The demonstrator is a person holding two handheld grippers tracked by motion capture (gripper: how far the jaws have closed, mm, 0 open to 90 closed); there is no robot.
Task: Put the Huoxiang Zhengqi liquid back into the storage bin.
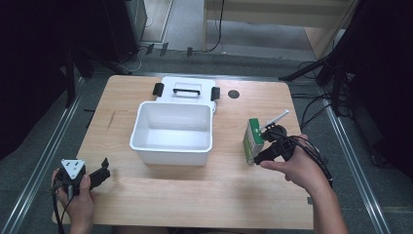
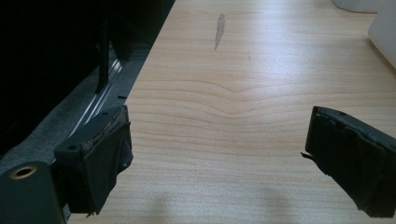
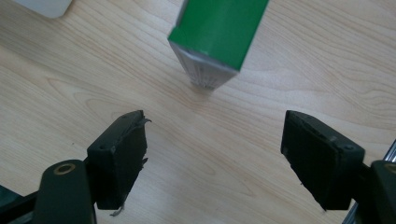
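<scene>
A green and white carton (image 1: 253, 140) stands upright on the wooden table (image 1: 195, 195), right of the middle. My right gripper (image 1: 259, 156) sits just in front of it. In the right gripper view the carton (image 3: 219, 32) is ahead of the open gripper (image 3: 215, 121), beyond the jaw tips and untouched. A thin white stick (image 1: 275, 118) lies behind the carton. My left gripper (image 1: 102, 170) rests near the front left corner, open (image 2: 222, 119) over bare wood.
A white open bin (image 1: 146, 141) stands mid-table with its lid (image 1: 187, 90) lying flat behind it. A small dark round hole (image 1: 234, 94) marks the far side. The bin's corner (image 2: 385, 28) shows at the left gripper view's upper right.
</scene>
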